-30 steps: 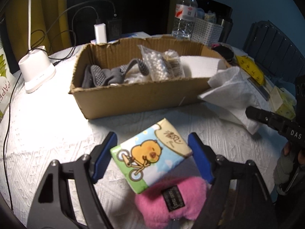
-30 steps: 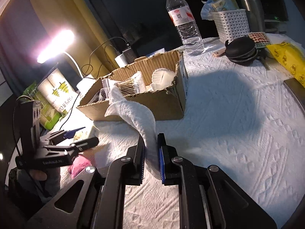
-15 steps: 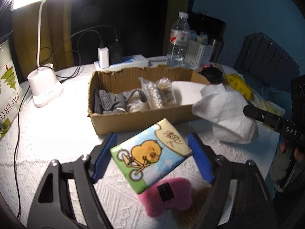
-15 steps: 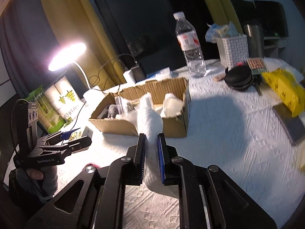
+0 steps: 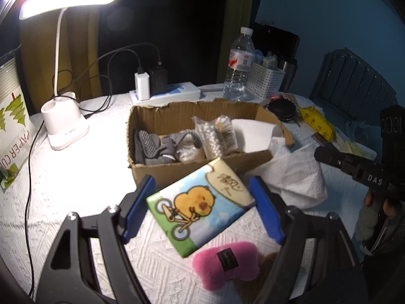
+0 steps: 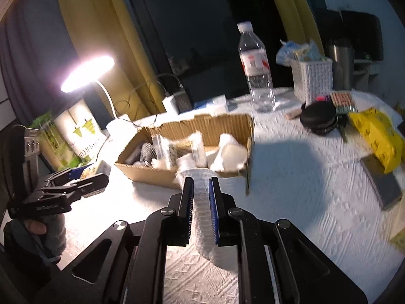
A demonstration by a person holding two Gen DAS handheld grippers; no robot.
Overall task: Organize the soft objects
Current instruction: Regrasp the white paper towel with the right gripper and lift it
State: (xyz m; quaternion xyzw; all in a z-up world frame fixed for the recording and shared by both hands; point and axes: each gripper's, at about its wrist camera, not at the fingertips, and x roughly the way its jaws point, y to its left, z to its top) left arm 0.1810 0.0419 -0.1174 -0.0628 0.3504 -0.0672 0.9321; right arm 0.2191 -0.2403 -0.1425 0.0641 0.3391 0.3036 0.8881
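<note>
My left gripper is shut on a tissue pack printed with a yellow chick on a bicycle. The pack is held tilted above the white table cover. Under it a pink plush lies on the table. My right gripper is shut on a white paper towel, which hangs down from the pads just in front of the cardboard box. In the left wrist view the towel droops by the box's right front corner. The box holds grey fabric, bagged beads and white paper.
A lit desk lamp and a paper-cup pack stand at the left. Behind the box are a power strip with chargers, a water bottle and a white basket. A black round case and yellow packet lie right.
Both grippers have risen with their loads. The tissue pack is higher above the pink plush, and the paper towel has lifted off the table beside the box.
</note>
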